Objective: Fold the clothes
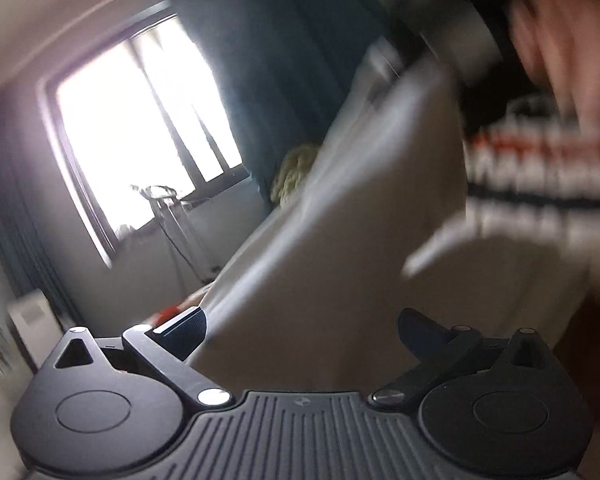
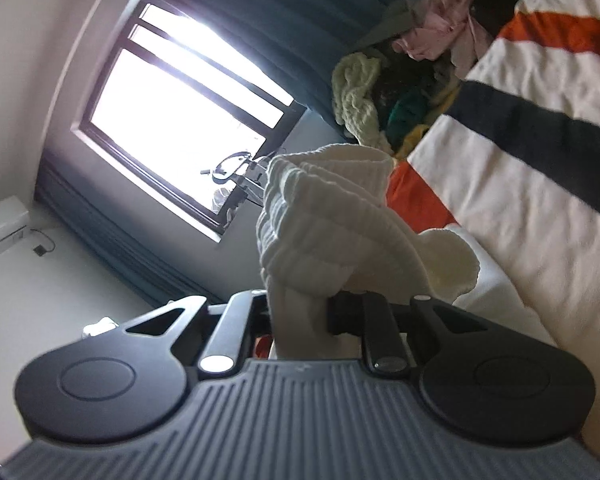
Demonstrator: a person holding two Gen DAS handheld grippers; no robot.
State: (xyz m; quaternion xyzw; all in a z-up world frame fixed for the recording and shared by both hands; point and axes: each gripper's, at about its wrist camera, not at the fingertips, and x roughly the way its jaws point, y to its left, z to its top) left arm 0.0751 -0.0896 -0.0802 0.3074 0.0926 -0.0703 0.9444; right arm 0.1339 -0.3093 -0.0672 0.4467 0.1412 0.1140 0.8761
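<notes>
A knit sweater (image 2: 532,152) with white, orange and navy stripes lies spread across the right of the right wrist view. My right gripper (image 2: 300,312) is shut on its white ribbed edge (image 2: 328,224), which bunches up above the fingers. The left wrist view is blurred by motion. There my left gripper (image 1: 300,332) stands open, with a pale sheet-like surface (image 1: 340,220) showing between its fingers; I cannot tell whether it touches. The striped sweater (image 1: 540,176) is a smear at the right, under a blurred hand (image 1: 568,40) on a dark tool.
A pile of loose clothes (image 2: 384,92), pale green, pink and dark, lies beyond the sweater. A bright window (image 2: 180,116) with teal curtains (image 2: 292,12) fills the far wall. A metal stand (image 1: 168,208) is by the window, and a white wall unit (image 2: 0,228) at the left.
</notes>
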